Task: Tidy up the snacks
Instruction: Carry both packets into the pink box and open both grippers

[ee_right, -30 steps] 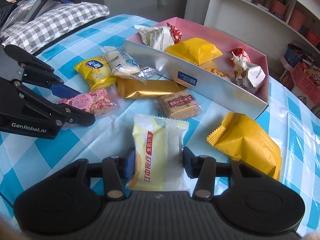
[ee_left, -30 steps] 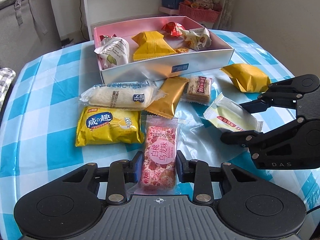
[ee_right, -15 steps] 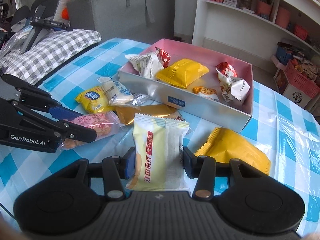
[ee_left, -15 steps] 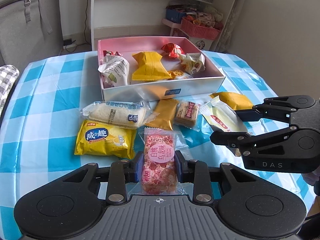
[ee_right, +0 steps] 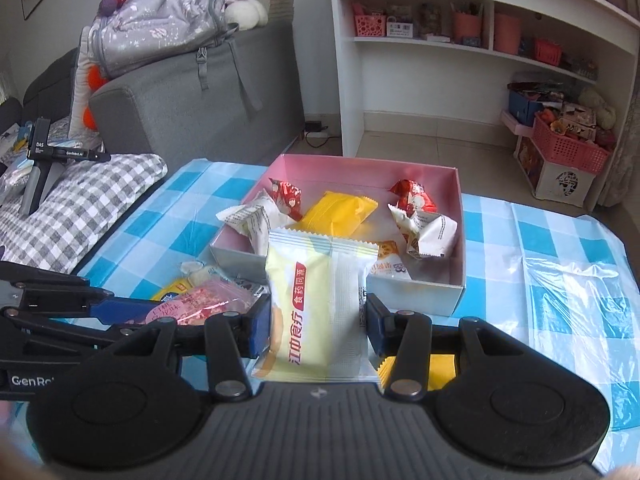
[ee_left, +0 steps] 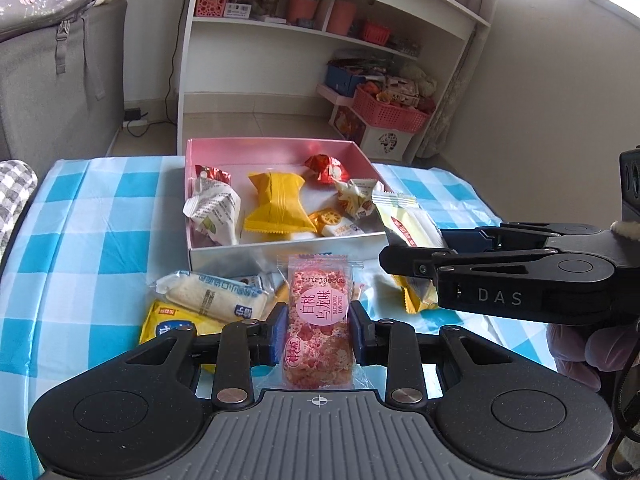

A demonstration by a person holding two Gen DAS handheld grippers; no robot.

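- Both packets have gone up off the table since a second ago, and both grippers have come closer to the box.
- The left gripper (ee_left: 319, 332) is squeezed shut on the pink snack bar (ee_left: 319, 330). The bar is up in the air, in front of the near wall of the pink box (ee_left: 248, 250).
- The right gripper (ee_right: 318, 330) is squeezed shut on the pale yellow packet (ee_right: 316, 308). That packet is up in the air too, just in front of the box and a bit over its near edge.
- The box already has some snacks in it, like a big yellow packet (ee_left: 278, 208) and a red candy (ee_left: 326, 168).
- More snacks lie on the blue checked tablecloth (ee_left: 92, 216), like a white roll cake (ee_left: 212, 294).
- The pink bar looks light and a bit stiff. It seems crumbly, so a hard squeeze could break it. The wrapper looks shiny and may slip.
- The pale yellow packet looks light and puffy. The cake inside is probably soft and could get squashed.
- I think the middle of each packet, side to side, is the best place to hold, and that is where the pads are now.
- The next job is likely to carry each one over the wall and let go in a bare spot.
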